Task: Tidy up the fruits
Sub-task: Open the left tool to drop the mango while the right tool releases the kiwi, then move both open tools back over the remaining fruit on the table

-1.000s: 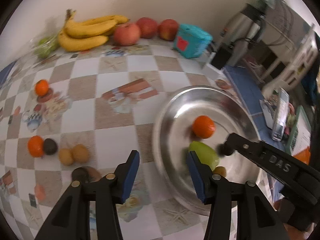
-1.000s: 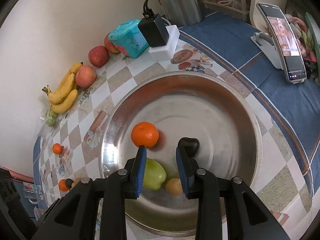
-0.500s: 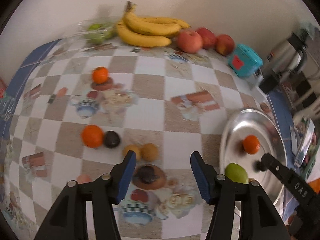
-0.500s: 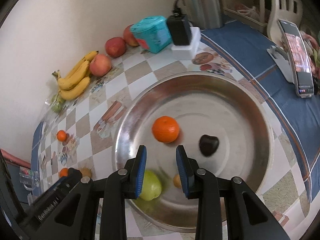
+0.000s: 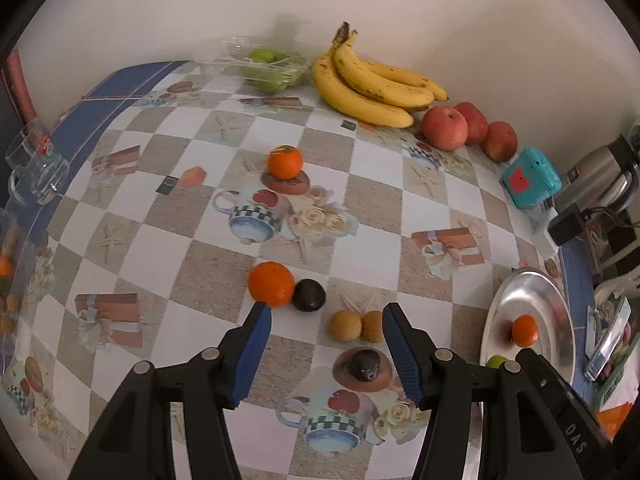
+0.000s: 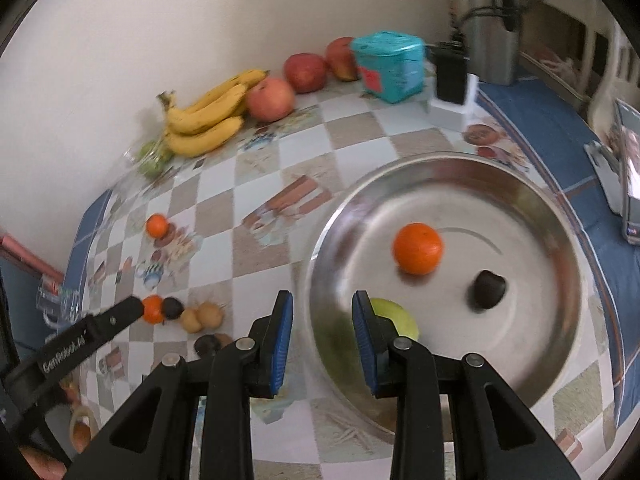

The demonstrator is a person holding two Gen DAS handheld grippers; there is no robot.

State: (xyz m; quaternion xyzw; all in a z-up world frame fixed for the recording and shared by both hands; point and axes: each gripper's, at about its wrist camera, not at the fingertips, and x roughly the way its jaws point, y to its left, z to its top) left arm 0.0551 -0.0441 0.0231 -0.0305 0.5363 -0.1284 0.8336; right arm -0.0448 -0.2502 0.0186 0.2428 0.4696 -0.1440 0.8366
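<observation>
With nothing held, the left gripper [image 5: 326, 354], jaws just opened wide, is best centred over one brown fruit [image 5: 345, 325]; right gripper [image 6: 322, 340] jaws are narrow, empty.

We see a plain cream-coloured wall [image 5: 440, 12] behind a table under a checked beige-and-white oilcloth with printed teapots and blue border [image 5: 360, 208]. The light is soft and even. At right stands a white chair [image 6: 612, 64].
</observation>
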